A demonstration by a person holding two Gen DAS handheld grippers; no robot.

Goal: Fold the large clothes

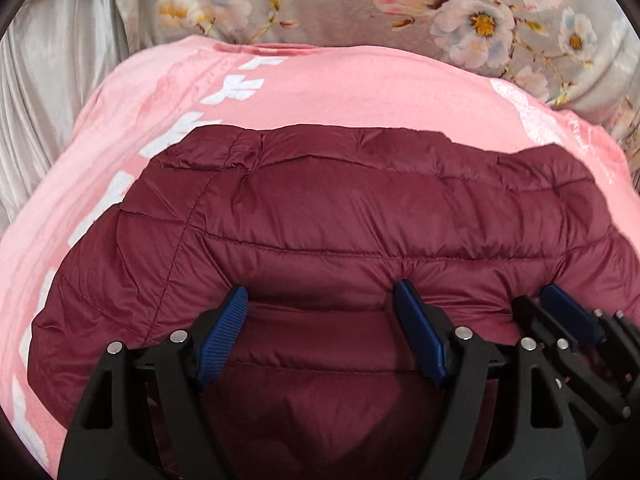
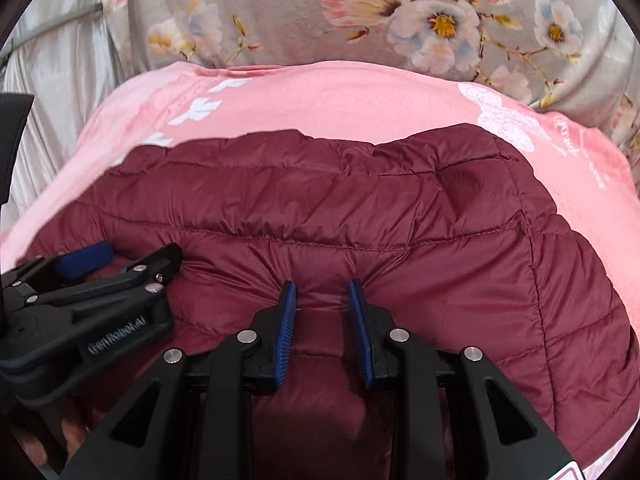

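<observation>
A maroon quilted puffer jacket (image 1: 360,208) (image 2: 360,208) lies spread on a pink blanket (image 1: 320,88) (image 2: 340,96) with white print. My left gripper (image 1: 320,296) stands wide, and a thick puffy fold of the jacket fills the gap between its blue pads (image 1: 222,340), with creases running out from the tips. My right gripper (image 2: 322,292) is narrow and pinches a ridge of the same fold. The two sit side by side on the near part of the jacket: the right gripper (image 1: 540,304) shows at the left wrist view's right edge, the left gripper (image 2: 128,258) at the right wrist view's left.
Behind the pink blanket lies a grey bedcover with large flowers (image 1: 460,8) (image 2: 420,12). Shiny pale fabric (image 1: 52,80) (image 2: 60,64) hangs at the far left. A person's fingers (image 2: 68,436) hold the left gripper's handle at the lower left.
</observation>
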